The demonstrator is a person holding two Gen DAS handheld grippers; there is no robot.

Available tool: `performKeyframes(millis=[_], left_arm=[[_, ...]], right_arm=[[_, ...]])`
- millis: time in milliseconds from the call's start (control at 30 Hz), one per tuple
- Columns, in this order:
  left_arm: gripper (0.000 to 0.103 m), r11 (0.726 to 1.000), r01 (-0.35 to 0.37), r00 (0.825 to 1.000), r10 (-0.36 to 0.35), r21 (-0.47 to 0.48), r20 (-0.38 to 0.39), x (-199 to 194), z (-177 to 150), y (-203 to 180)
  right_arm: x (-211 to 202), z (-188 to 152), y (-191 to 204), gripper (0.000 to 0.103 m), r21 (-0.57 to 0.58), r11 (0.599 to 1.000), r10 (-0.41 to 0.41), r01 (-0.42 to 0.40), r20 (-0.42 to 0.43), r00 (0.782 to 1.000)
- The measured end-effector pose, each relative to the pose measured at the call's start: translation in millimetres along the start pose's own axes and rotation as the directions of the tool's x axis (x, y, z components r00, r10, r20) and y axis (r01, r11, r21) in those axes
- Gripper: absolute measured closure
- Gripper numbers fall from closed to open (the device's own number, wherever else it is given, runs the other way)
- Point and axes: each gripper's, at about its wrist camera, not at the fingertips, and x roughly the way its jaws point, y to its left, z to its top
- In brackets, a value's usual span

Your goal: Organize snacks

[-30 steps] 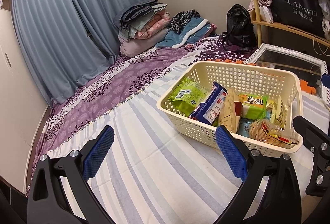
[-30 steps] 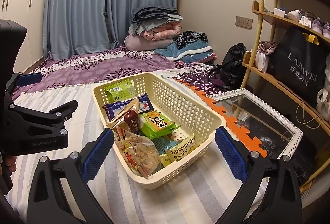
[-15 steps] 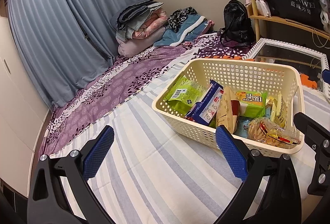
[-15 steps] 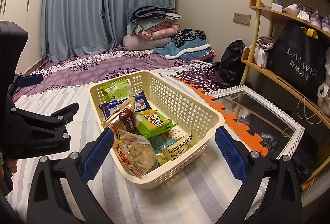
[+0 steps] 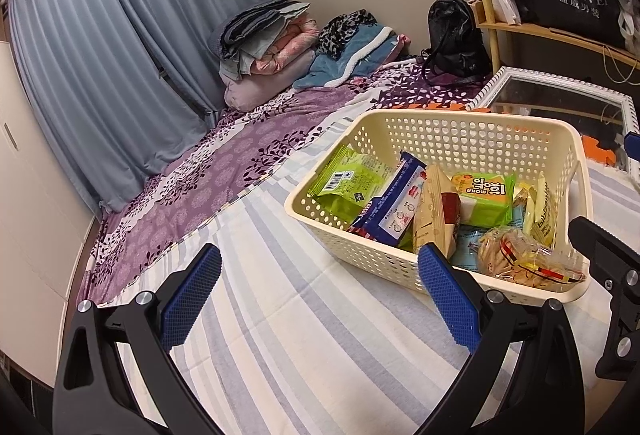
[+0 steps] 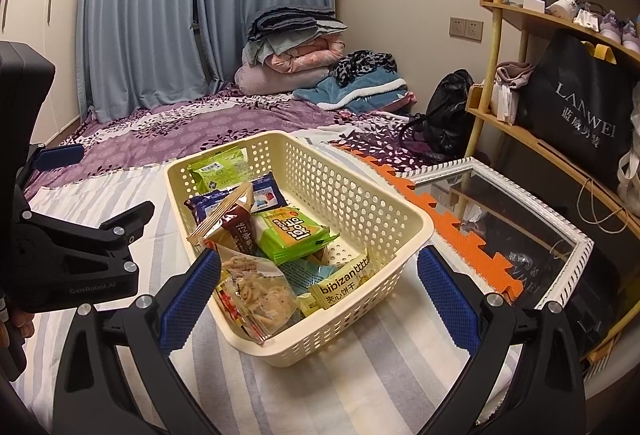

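Snacks are seen gathered inside a cream perforated basket, which stands on the striped sheet of the bed, near the edge where a white-framed mirror lies lower down beside orange foam matting. No packet is seen loose on the sheet in either view, so the snacks already lie collected in one container; whether sorting within the basket is wanted as well cannot be settled from this moment. The scene would fit packets just gathered in, or packets waiting to be taken out and arranged.

Inside the basket, the packets are stacked leaning along one long wall, which leaves the other side bare. A green pouch is propped at the far end, a blue packet leans on it, then a brown and tan bag, with a green and orange wafer pack lying flat beside it. A clear bag of pale sticks rests against the near rim, next to a small yellow "bibizan" bar.

Both grippers are held above the sheet, clear of everything. The left gripper is spread wide with nothing between its fingers, beside the basket's long wall. The right gripper is likewise spread wide and empty, its fingers framing the near end of the basket, a stance suited to reaching in from above.
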Motion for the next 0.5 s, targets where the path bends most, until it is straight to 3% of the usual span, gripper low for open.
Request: performKeyframes(millis=[500], left_arm=[[0.003,1.000,0.026,1.000,-0.026,0.004,0.006,4.6,-0.2,-4.0]], right_arm=[[7.7,-3.9,-4.2,0.005,0.008,1.000,-0.001,0.001,-0.013,1.000]])
